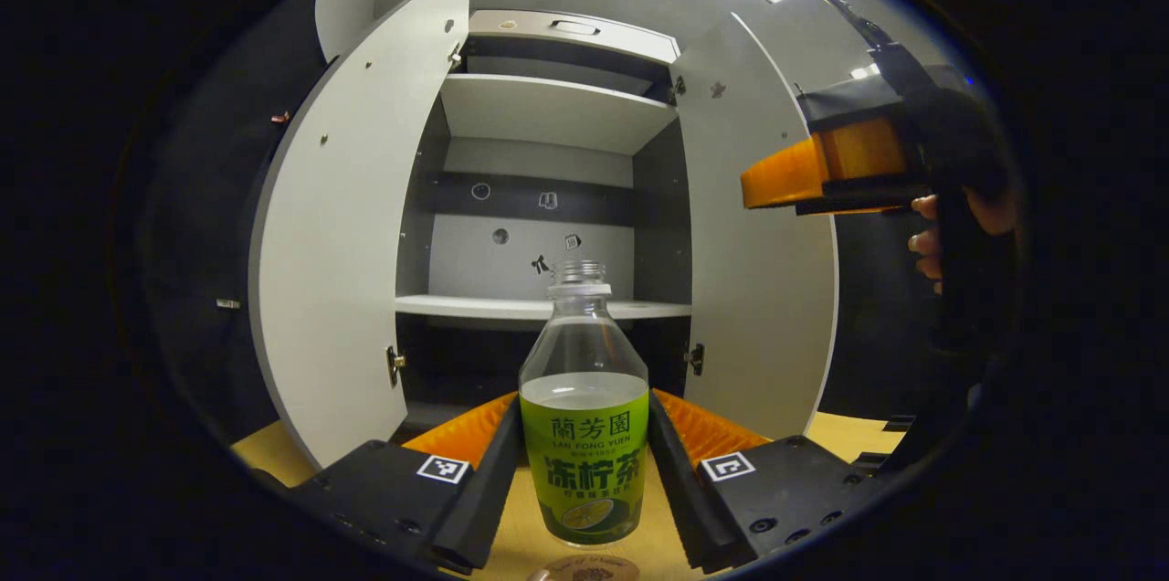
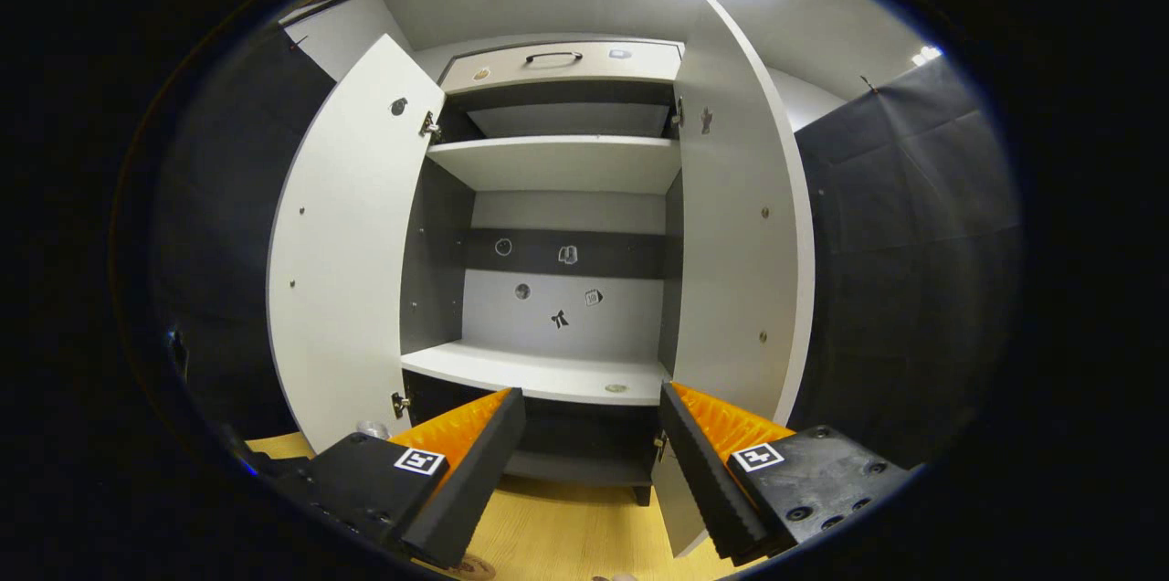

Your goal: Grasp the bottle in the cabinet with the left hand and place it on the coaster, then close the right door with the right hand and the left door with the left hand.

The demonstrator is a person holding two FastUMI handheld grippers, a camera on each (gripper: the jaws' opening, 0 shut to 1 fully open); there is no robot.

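Observation:
A clear bottle [image 1: 584,462] with a green label and no cap stands upright between the fingers of my left gripper [image 1: 584,398], which press on both its sides. Its base hangs just above and behind a round brown coaster [image 1: 584,569] on the wooden table. The grey cabinet [image 1: 557,115] stands ahead with its left door [image 1: 347,243] and right door [image 1: 758,270] wide open. My right gripper [image 1: 758,188] is held up beside the right door by a hand [image 1: 927,238]. In the right gripper view, my right gripper [image 2: 589,398] is open and holds nothing, facing the cabinet [image 2: 557,165] between the left door [image 2: 347,270] and right door [image 2: 731,243].
The cabinet's shelves [image 2: 539,371] are bare apart from small stickers on the back wall. A drawer with a handle [image 2: 552,58] sits on top. The wooden table [image 2: 566,535] runs up to the cabinet's foot. Black cloth walls stand on both sides.

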